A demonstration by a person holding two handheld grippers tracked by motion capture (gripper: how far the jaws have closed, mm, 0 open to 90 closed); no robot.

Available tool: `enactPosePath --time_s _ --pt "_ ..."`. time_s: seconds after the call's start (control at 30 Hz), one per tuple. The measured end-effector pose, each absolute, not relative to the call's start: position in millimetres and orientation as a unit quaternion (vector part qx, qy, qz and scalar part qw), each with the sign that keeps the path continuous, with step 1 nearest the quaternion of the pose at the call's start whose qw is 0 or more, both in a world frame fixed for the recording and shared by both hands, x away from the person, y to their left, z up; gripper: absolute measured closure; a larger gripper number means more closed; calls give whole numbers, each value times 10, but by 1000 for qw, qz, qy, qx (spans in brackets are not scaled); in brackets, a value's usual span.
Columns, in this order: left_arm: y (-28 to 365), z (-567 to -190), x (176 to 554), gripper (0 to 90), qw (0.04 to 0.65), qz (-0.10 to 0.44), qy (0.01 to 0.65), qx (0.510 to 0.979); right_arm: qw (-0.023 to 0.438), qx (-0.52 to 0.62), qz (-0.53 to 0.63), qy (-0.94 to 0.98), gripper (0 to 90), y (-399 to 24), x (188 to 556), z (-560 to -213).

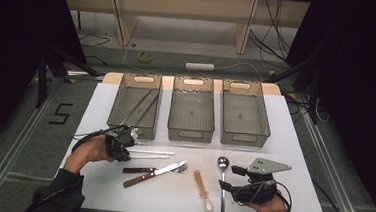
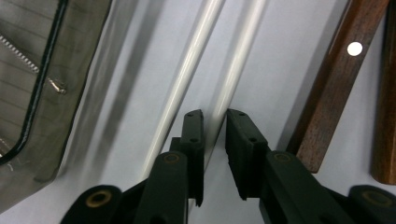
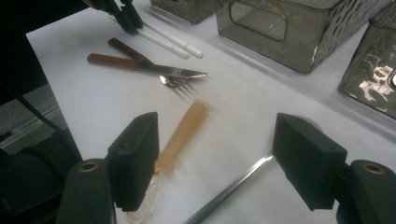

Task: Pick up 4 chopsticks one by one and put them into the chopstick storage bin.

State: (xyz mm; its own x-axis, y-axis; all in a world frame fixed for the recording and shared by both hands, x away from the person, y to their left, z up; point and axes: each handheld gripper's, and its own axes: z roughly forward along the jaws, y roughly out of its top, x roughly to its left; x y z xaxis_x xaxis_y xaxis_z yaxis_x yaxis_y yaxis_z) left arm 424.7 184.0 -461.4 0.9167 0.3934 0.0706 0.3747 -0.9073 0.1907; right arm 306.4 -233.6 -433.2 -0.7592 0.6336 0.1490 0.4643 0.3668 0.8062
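Two white chopsticks (image 1: 150,154) lie side by side on the white table (image 1: 283,143), just in front of the left bin (image 1: 135,102). My left gripper (image 1: 127,149) sits at their left ends. In the left gripper view its jaws (image 2: 215,140) stand narrow on either side of the right-hand chopstick (image 2: 238,60), with a thin gap still showing. The other chopstick (image 2: 189,60) runs just outside the left jaw. My right gripper (image 1: 231,178) hovers near the table's front right, jaws wide open (image 3: 217,158). Below it are an amber plastic spoon (image 3: 182,135) and a metal spoon's handle (image 3: 233,186).
Three grey bins stand in a row at the back; the left one holds long thin utensils, while the middle bin (image 1: 192,109) and right bin (image 1: 244,112) look bare. A brown-handled knife (image 1: 153,173) and fork (image 1: 139,170) lie crossed at centre front. The metal spoon's bowl (image 1: 222,162) lies right of them.
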Motion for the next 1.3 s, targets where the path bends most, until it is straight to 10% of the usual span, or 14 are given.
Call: enactPosePath --time_s 1.3 --pt "1852 -4607 4200 845 90 63 99 989 92 333 443 827 335 -2327 3065 -4336"
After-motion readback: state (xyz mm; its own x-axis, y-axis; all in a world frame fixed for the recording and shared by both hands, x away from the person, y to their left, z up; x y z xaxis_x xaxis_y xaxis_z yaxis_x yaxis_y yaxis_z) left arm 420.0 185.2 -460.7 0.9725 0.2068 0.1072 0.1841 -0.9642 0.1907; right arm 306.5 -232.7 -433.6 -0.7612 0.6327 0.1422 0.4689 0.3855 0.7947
